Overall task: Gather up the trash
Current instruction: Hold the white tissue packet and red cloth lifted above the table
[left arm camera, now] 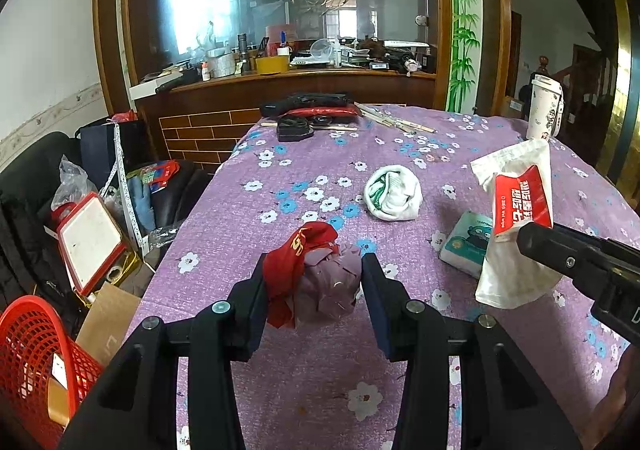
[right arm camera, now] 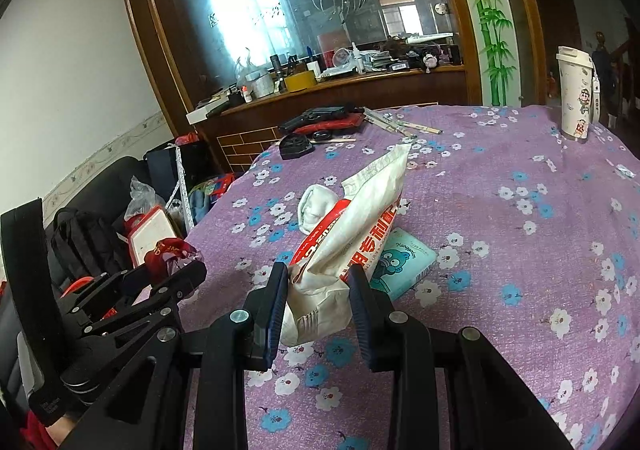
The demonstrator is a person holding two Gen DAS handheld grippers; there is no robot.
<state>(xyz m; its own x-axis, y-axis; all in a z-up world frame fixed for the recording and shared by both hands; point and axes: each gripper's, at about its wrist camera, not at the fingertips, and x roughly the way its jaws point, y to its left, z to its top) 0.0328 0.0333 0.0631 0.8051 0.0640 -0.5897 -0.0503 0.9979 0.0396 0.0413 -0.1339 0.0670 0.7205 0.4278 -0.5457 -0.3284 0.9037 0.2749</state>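
My left gripper (left arm camera: 314, 266) is shut on a crumpled wad of red and mauve wrapper (left arm camera: 316, 282), held just above the purple flowered tablecloth (left arm camera: 248, 234). My right gripper (right arm camera: 318, 276) is shut on a white and red wet-wipe packet (right arm camera: 352, 234), which stands up tilted between the pads. The same packet (left arm camera: 516, 217) shows at the right of the left wrist view, pinched by the right gripper's dark finger (left arm camera: 560, 250). The left gripper with its red wrapper (right arm camera: 168, 250) appears at the left of the right wrist view. A balled white cloth (left arm camera: 394, 191) and a small teal tissue pack (left arm camera: 466, 246) lie on the table.
A red mesh basket (left arm camera: 36, 354) stands on the floor at the left, beside cardboard and a red-framed board (left arm camera: 90, 244). A white tumbler (right arm camera: 576, 93) stands at the table's far right. Black objects and chopsticks (left arm camera: 392, 121) lie at the far edge. A cluttered wooden counter is behind.
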